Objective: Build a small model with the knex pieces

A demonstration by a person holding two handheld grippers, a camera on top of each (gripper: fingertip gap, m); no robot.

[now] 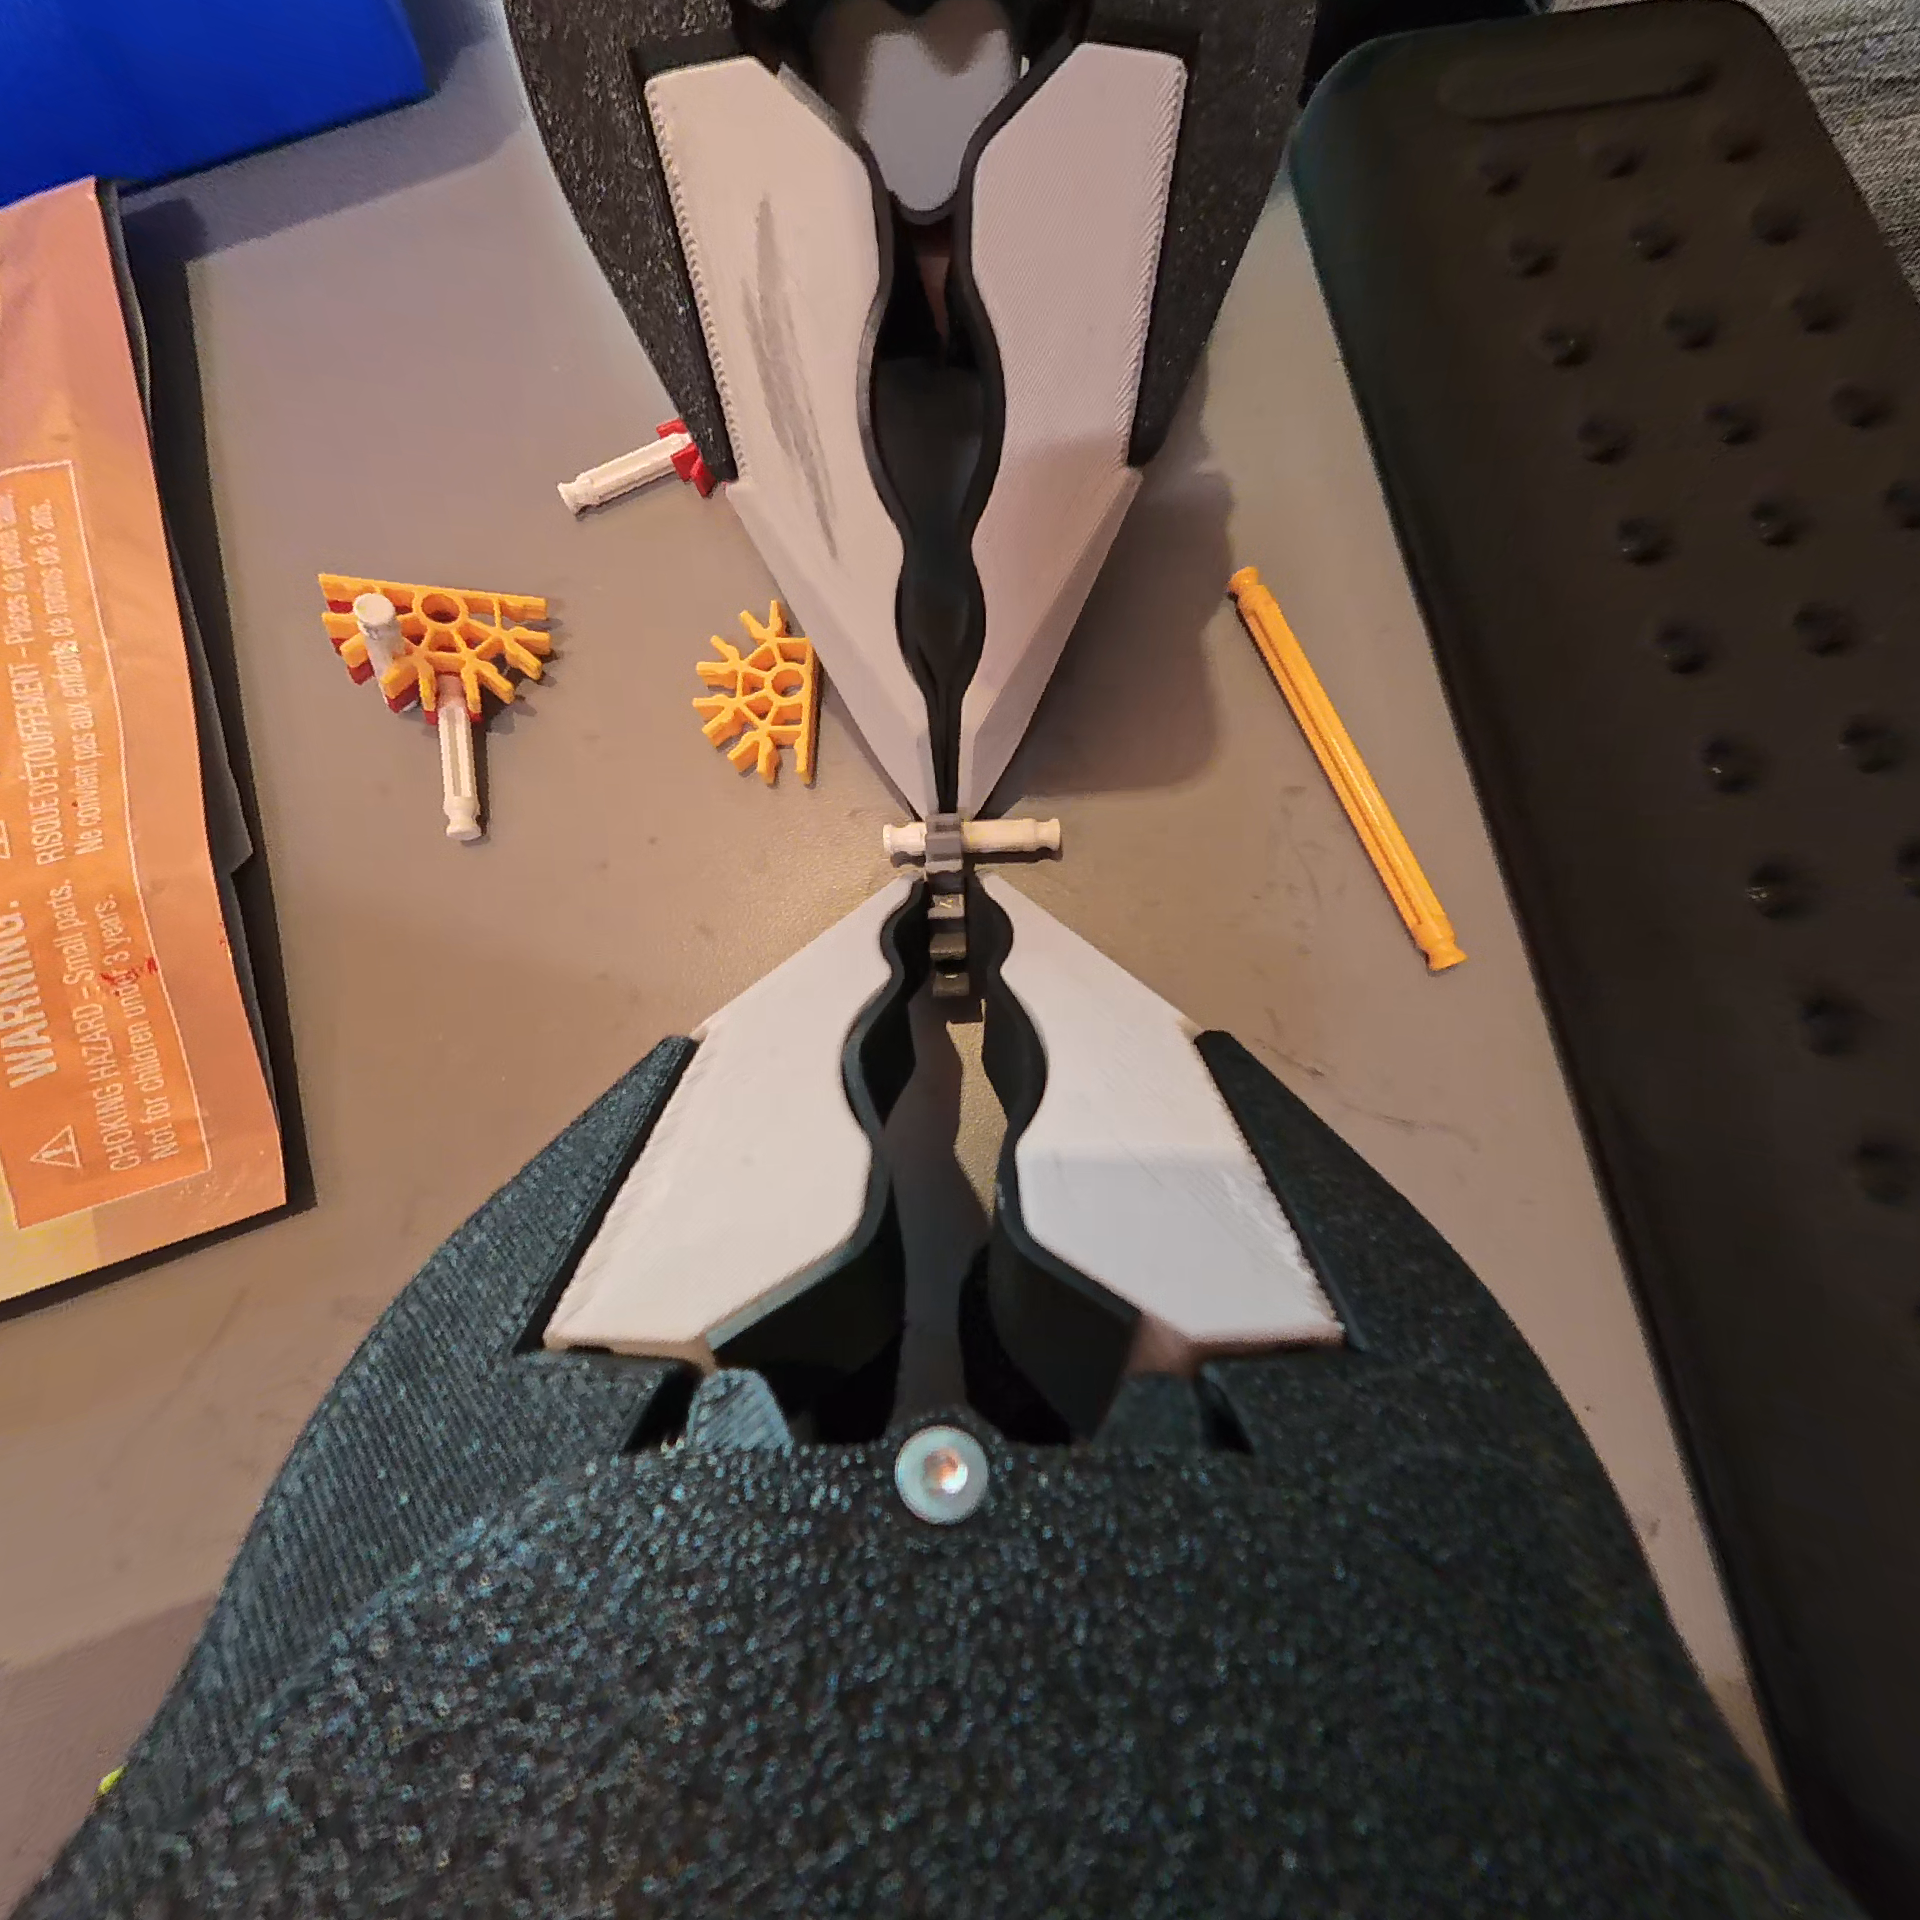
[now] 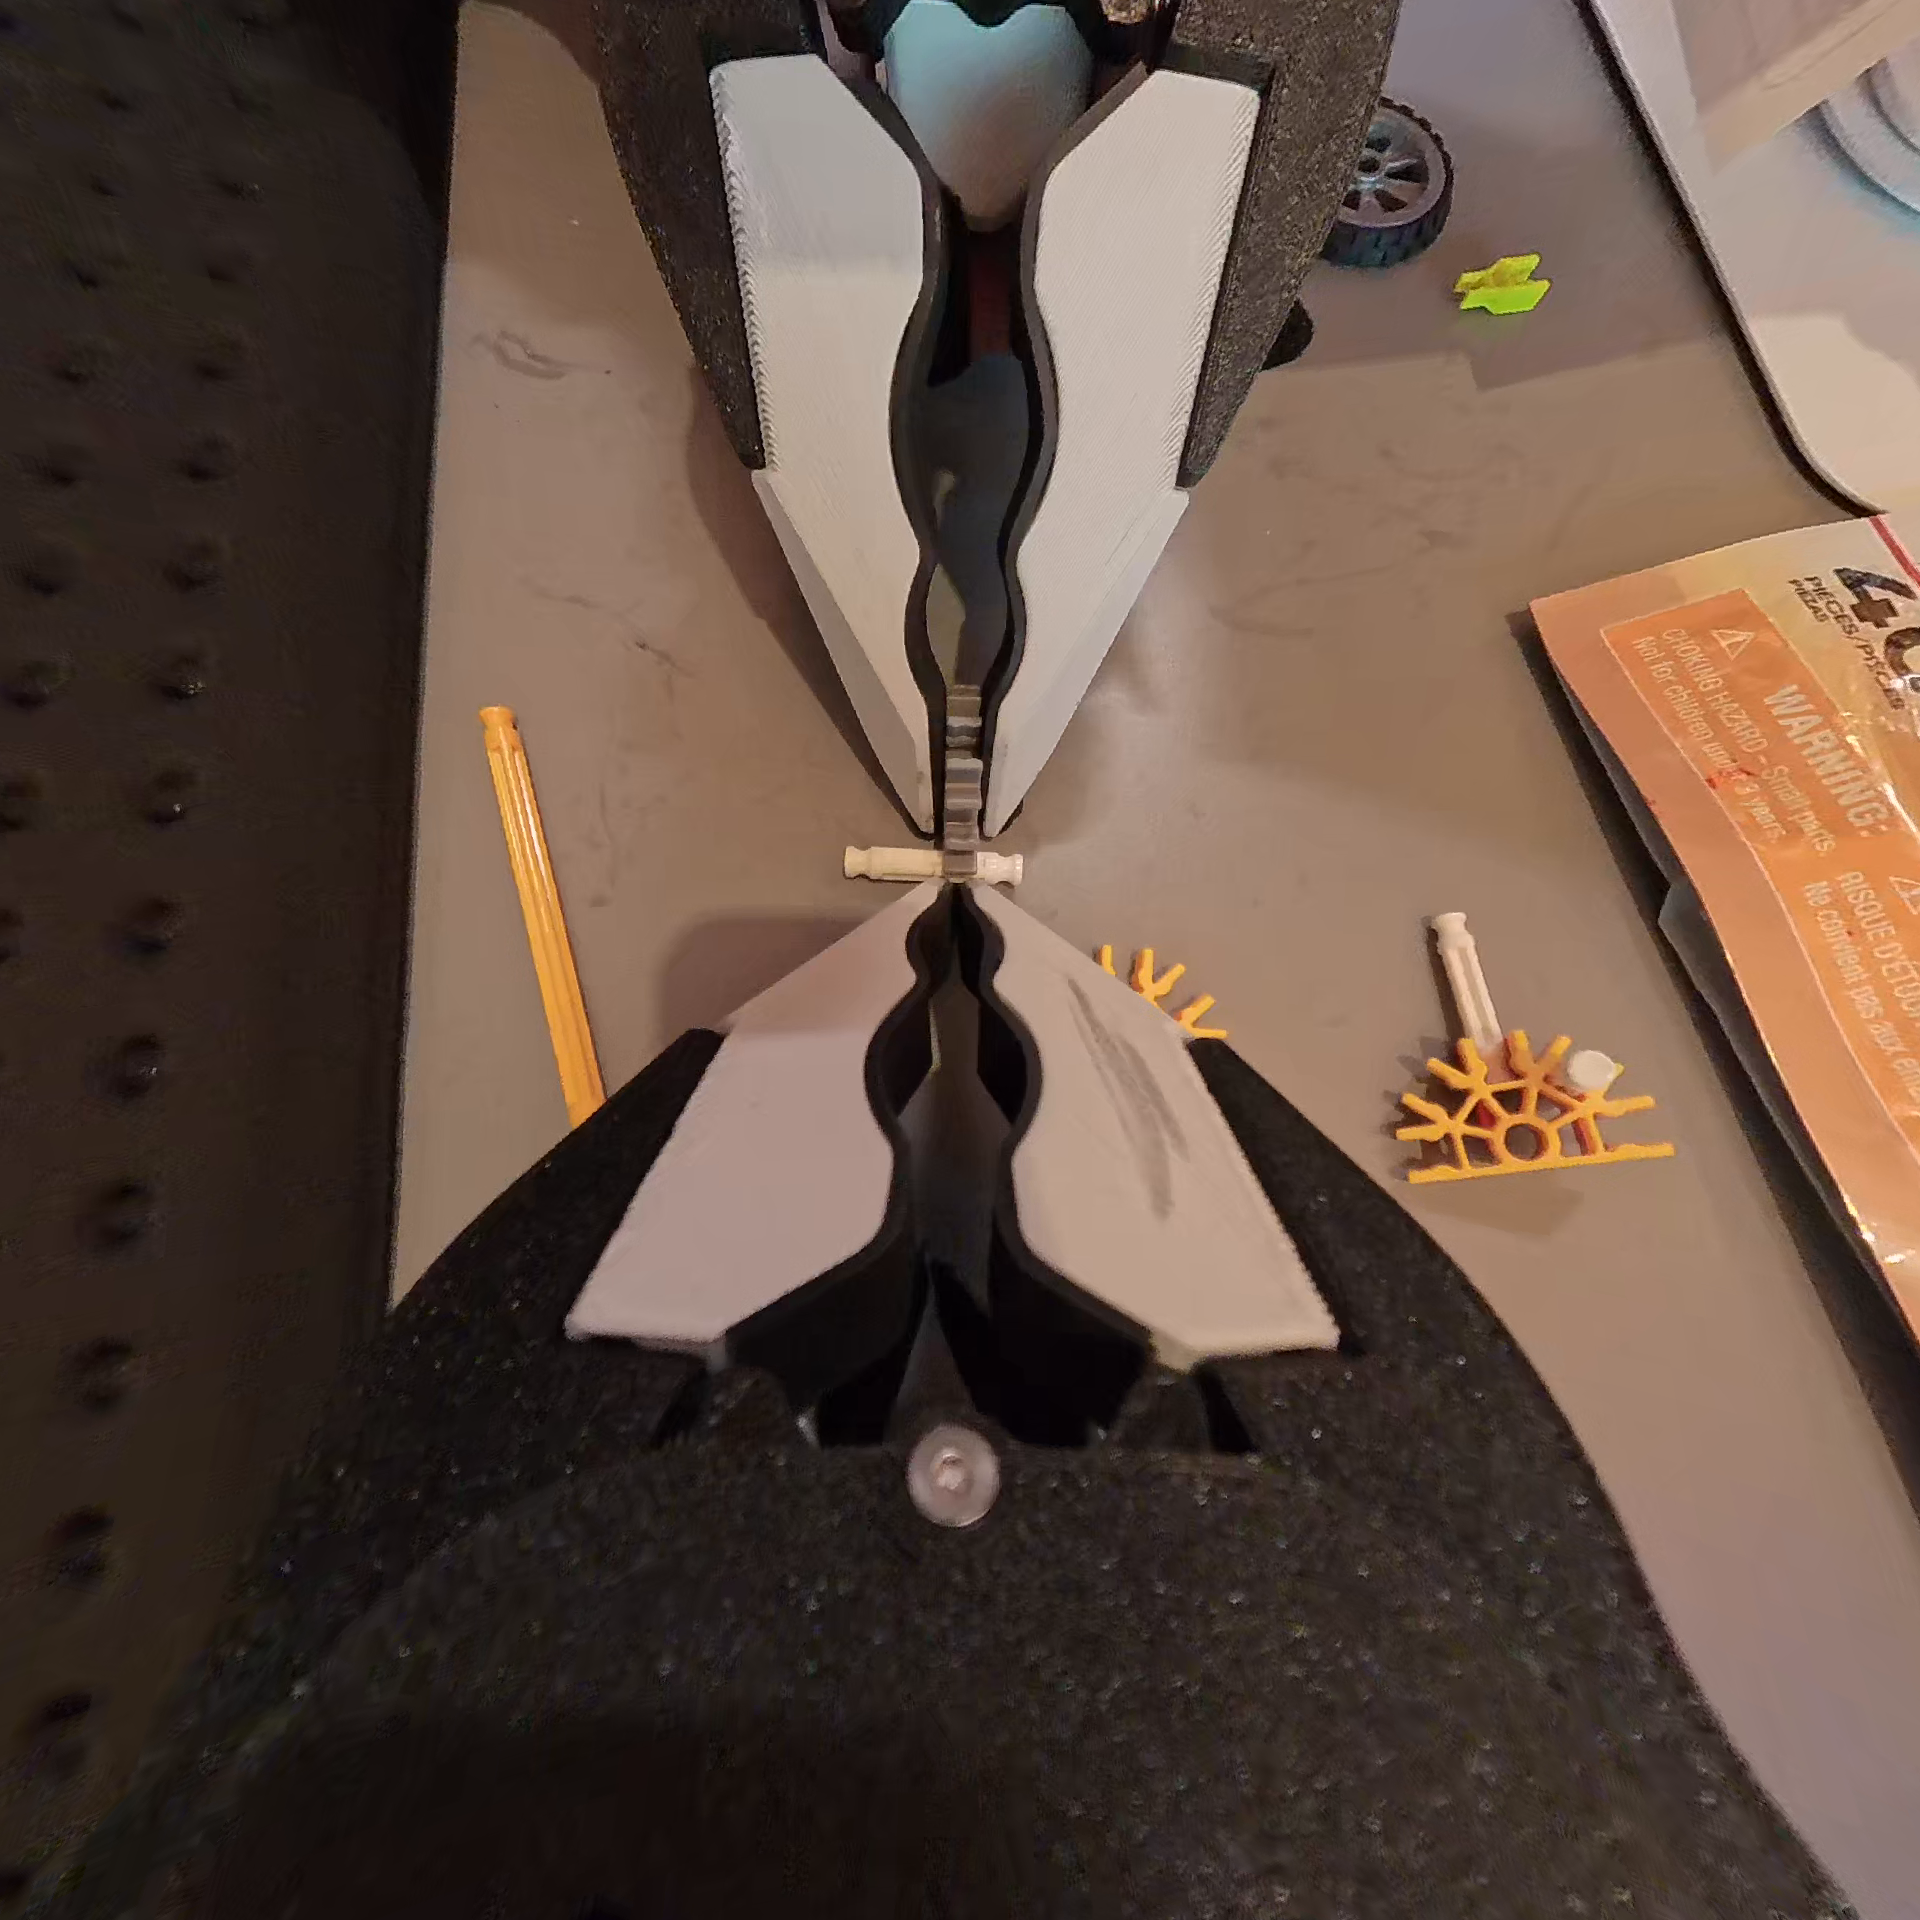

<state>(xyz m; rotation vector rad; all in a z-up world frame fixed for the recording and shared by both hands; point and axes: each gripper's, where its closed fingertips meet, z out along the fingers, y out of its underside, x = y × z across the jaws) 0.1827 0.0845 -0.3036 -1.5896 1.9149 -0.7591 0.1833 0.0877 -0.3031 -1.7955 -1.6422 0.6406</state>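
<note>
Grey connector: we see a small toothed grey connector at the centre, a short white rod clipped crosswise through it, above the grey tabletop.
Left gripper: our left gripper is clamped on the grey connector, its teeth sitting between the fingertips.
Right gripper: our right gripper meets it tip to tip, jaws pressed together at the white rod; what exactly it pinches we cannot tell.
Beside the connector: a loose yellow fan connector lies near, by the right gripper.
Farther out: a yellow fan assembly with white rods, then an orange printed bag.
Opposite side: a long yellow rod lies near, then a black dimpled pad.
Beyond the left gripper: a small black wheel and a green piece.
</note>
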